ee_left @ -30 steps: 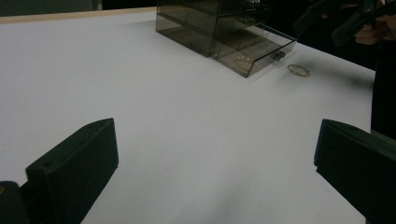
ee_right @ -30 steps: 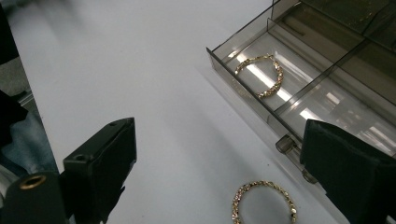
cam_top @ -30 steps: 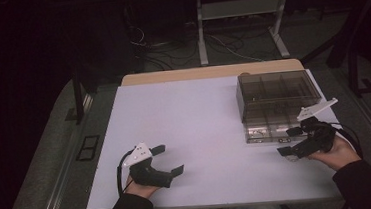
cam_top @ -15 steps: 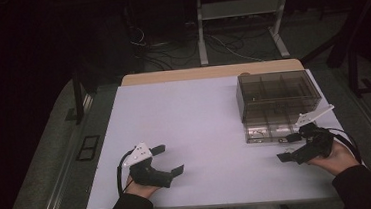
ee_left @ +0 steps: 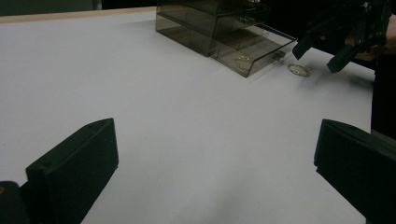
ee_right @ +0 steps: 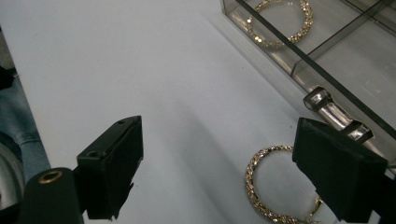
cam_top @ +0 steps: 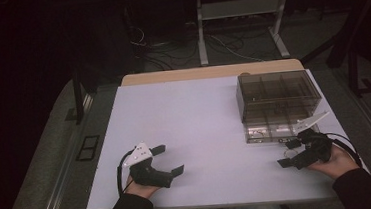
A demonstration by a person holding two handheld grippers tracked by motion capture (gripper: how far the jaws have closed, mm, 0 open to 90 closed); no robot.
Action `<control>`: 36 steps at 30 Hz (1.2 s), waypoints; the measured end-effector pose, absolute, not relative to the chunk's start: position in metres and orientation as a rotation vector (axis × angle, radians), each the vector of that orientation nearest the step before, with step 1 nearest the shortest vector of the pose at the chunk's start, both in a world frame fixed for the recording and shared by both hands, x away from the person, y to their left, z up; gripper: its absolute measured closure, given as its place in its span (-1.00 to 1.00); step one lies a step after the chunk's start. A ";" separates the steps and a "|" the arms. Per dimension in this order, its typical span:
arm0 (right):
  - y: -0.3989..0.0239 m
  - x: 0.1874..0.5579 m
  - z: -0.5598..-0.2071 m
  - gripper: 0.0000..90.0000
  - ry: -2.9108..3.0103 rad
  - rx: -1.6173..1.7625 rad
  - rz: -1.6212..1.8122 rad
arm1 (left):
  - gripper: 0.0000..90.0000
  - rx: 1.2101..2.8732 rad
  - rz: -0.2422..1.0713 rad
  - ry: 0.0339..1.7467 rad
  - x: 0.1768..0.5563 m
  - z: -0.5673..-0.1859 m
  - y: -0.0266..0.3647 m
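The right gripper (cam_top: 294,152) hovers near the table's (cam_top: 204,113) near right corner, its jaws wide apart and just closing a little with nothing pressed between them; a gold hoop bracelet (ee_right: 280,184) lies flat on the table just in front of the open drawer (ee_right: 327,60) of the smoky clear drawer box (cam_top: 277,96), partly under one jaw. A second gold bracelet (ee_right: 280,23) lies inside that drawer; the left gripper (cam_top: 169,159) rests near the table's near left edge, its jaws spread, holding nothing.
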State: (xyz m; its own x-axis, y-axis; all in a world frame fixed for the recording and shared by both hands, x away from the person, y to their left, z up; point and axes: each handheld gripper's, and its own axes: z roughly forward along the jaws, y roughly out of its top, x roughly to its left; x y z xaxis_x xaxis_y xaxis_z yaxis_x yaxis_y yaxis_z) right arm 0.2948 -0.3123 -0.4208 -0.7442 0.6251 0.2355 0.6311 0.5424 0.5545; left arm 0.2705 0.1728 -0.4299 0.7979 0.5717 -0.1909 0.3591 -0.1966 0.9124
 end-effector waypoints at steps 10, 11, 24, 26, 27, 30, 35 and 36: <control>-0.314 0.292 -0.426 -0.06 -2.797 -1.182 -0.950 | -1.00 1.812 0.224 0.716 0.271 -0.430 0.173; -0.315 0.292 -0.427 0.00 -2.799 -1.187 -0.941 | -1.00 1.814 0.224 0.716 0.271 -0.430 0.173; -0.315 0.288 -0.431 0.51 -2.863 -1.230 -0.869 | -1.00 1.817 0.222 0.714 0.271 -0.430 0.172; -0.315 0.288 -0.431 0.57 -2.866 -1.226 -0.866 | -1.00 1.816 0.223 0.714 0.271 -0.430 0.172; -0.315 0.288 -0.431 0.60 -2.870 -1.222 -0.863 | -1.00 1.816 0.223 0.714 0.271 -0.430 0.173; -0.313 0.287 -0.433 0.71 -2.890 -1.212 -0.843 | -1.00 1.816 0.223 0.715 0.271 -0.430 0.173; -0.312 0.286 -0.433 0.87 -2.922 -1.199 -0.825 | -1.00 1.816 0.224 0.715 0.271 -0.430 0.173; -0.312 0.287 -0.432 0.87 -2.918 -1.200 -0.818 | -1.00 1.816 0.224 0.715 0.271 -0.430 0.173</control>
